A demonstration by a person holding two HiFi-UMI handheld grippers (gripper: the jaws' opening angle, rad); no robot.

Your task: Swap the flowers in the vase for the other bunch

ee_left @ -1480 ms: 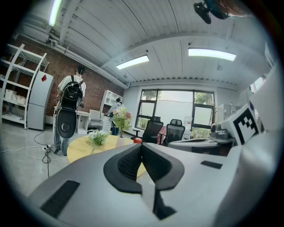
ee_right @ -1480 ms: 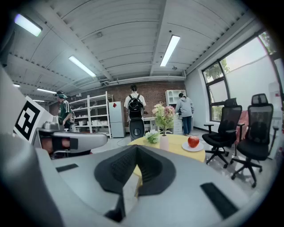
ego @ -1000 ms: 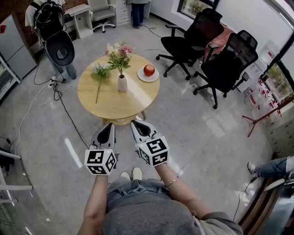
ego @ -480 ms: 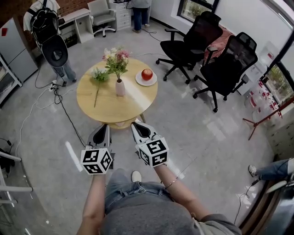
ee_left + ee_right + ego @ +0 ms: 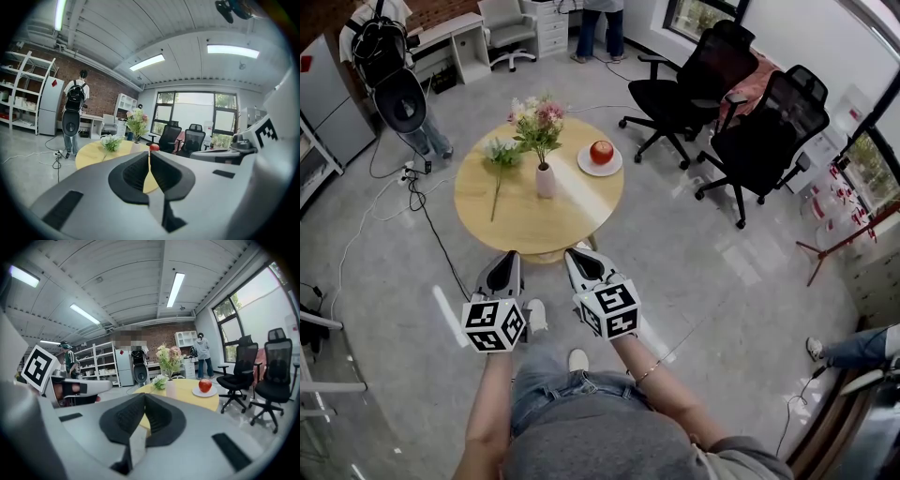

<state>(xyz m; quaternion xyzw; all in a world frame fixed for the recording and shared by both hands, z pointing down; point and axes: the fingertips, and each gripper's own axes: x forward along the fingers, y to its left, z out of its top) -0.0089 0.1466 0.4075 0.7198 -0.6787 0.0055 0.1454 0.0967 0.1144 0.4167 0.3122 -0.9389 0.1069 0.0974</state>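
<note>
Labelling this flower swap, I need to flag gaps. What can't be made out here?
Stems inside the vase: head view, hidden by its opaque wall.
Flower type in the loose bunch: too small in every view.
Base of the table: head view, mostly hidden under the top.
The person at the cabinets: head view, cut by the top edge.

vase [image 5: 546,181]: small, white, upright near the middle of the round wooden table [image 5: 581,220] | flowers in vase [image 5: 538,120]: pink and white blooms with green leaves, standing upright | other bunch [image 5: 501,154]: white blooms, green leaves, lying flat left of vase, apart from it, stem pointing to the near edge
</note>
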